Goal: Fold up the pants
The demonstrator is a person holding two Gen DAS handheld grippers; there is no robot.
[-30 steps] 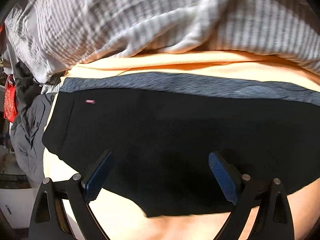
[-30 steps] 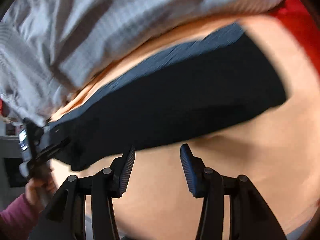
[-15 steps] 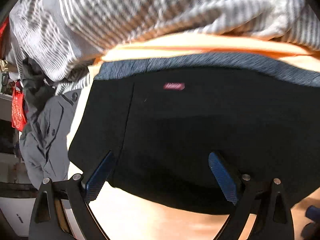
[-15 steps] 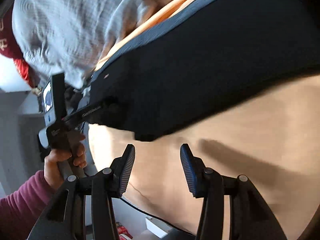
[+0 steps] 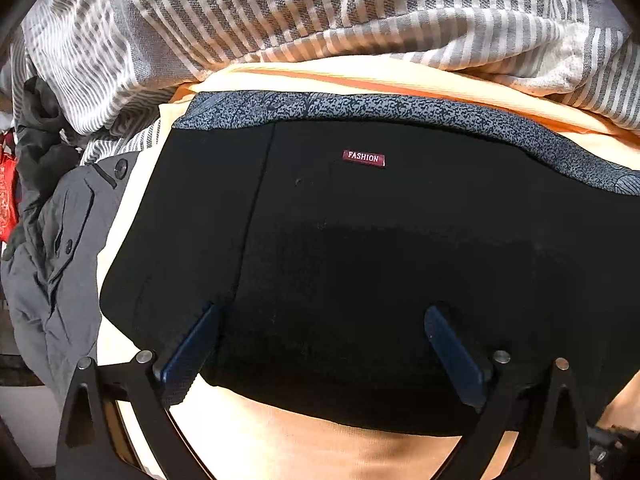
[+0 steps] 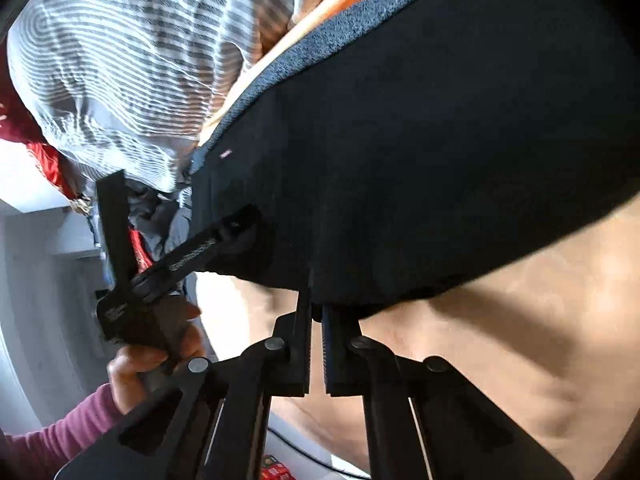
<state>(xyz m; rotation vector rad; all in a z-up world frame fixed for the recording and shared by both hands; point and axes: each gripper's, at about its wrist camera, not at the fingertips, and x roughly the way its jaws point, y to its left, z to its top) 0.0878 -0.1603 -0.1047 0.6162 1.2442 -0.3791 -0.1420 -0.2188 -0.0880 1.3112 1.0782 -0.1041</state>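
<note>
Black pants (image 5: 360,260), folded on orange bed sheet (image 6: 520,340). Right claw (image 6: 316,320) just closed, pinching near hem; left claw (image 5: 320,344) gaping above. Risk: thin pinch slips, fold collapses.

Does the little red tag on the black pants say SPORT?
No, the small red tag sewn on the black pants near the speckled grey waistband reads FASHION in white letters.

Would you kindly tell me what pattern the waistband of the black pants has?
The waistband is a speckled grey-and-black print, clearest in the left wrist view.
</note>
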